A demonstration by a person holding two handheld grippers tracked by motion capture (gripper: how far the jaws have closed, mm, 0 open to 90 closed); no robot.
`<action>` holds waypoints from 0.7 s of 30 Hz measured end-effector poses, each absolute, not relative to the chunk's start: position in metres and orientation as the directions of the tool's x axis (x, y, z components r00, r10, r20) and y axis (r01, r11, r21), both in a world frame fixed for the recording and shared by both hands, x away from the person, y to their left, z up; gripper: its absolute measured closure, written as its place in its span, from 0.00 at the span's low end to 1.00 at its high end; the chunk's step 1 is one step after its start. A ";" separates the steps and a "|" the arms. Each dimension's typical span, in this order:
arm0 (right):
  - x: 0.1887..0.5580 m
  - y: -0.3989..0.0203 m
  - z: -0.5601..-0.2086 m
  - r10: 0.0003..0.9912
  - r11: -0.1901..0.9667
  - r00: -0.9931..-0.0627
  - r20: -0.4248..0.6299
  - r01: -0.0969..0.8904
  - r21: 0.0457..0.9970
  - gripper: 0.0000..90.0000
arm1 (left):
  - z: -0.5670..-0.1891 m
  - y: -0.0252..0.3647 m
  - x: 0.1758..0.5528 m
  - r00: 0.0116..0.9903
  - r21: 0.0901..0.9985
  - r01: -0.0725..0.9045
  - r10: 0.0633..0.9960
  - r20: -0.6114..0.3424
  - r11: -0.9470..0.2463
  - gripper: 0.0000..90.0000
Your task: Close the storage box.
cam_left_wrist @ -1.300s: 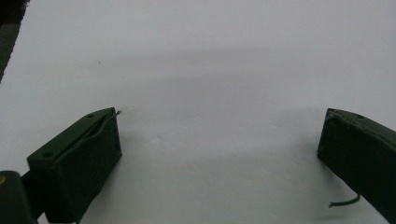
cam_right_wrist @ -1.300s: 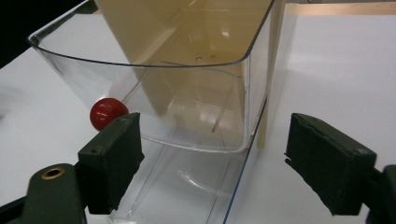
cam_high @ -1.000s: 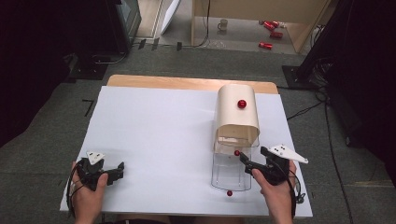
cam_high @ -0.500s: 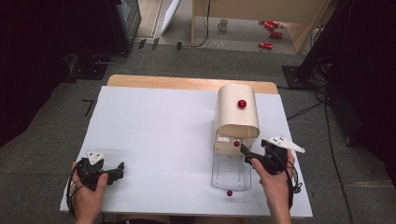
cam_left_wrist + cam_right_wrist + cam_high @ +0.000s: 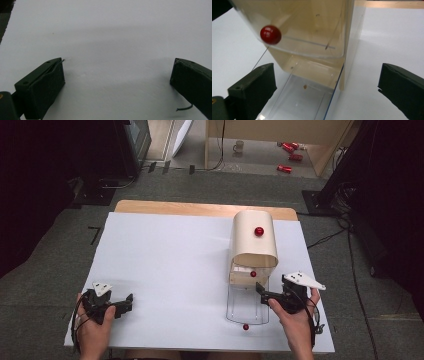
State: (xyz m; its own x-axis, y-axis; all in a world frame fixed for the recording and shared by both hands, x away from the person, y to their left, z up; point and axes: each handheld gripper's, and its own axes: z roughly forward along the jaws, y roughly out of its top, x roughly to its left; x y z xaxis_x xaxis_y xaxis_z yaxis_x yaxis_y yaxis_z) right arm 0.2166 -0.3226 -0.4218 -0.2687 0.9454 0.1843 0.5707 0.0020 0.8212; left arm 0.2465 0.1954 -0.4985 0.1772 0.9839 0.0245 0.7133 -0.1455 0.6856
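Bread box stands right of centre, its clear door down. Right gripper gapes beside it, empty. Left gripper rests lower left, wide open, empty.

Your white counter carries a cream bread box with a red knob at its right side, its clear drawer pulled out toward you.

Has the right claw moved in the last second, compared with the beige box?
Yes. The right claw has shifted away from the person, toward the beige box, which stayed in place; it is now close to the box's open front.
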 end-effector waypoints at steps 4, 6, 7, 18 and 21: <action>0.209 -0.323 -0.426 0.943 0.005 -0.277 0.185 0.567 0.823 0.00 | -0.498 0.195 0.247 0.177 0.686 0.713 0.984 0.024 -0.145 0.00; 0.202 -0.324 -0.432 0.940 0.006 -0.285 0.189 0.569 0.823 0.00 | -0.498 0.195 0.247 0.177 0.686 0.713 0.984 0.024 -0.145 0.00; 0.202 -0.324 -0.432 0.940 0.006 -0.285 0.189 0.569 0.823 0.00 | -0.498 0.195 0.247 0.177 0.686 0.713 0.984 0.024 -0.145 0.00; 0.172 -0.315 -0.452 0.925 0.047 -0.334 0.182 0.575 0.817 0.00 | -0.498 0.195 0.247 0.177 0.686 0.713 0.984 0.024 -0.145 0.00; 0.165 -0.314 -0.458 0.921 0.053 -0.343 0.184 0.579 0.813 0.00 | -0.498 0.195 0.247 0.177 0.685 0.714 0.984 0.024 -0.145 0.00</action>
State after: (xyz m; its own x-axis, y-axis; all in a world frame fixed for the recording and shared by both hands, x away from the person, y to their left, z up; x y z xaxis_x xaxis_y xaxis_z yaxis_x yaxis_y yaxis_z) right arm 0.1648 -0.3139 -0.4584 -0.3431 0.9211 0.1838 0.5793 0.0535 0.8134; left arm 0.2466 0.1954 -0.4984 0.1769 0.9839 0.0240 0.7136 -0.1451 0.6854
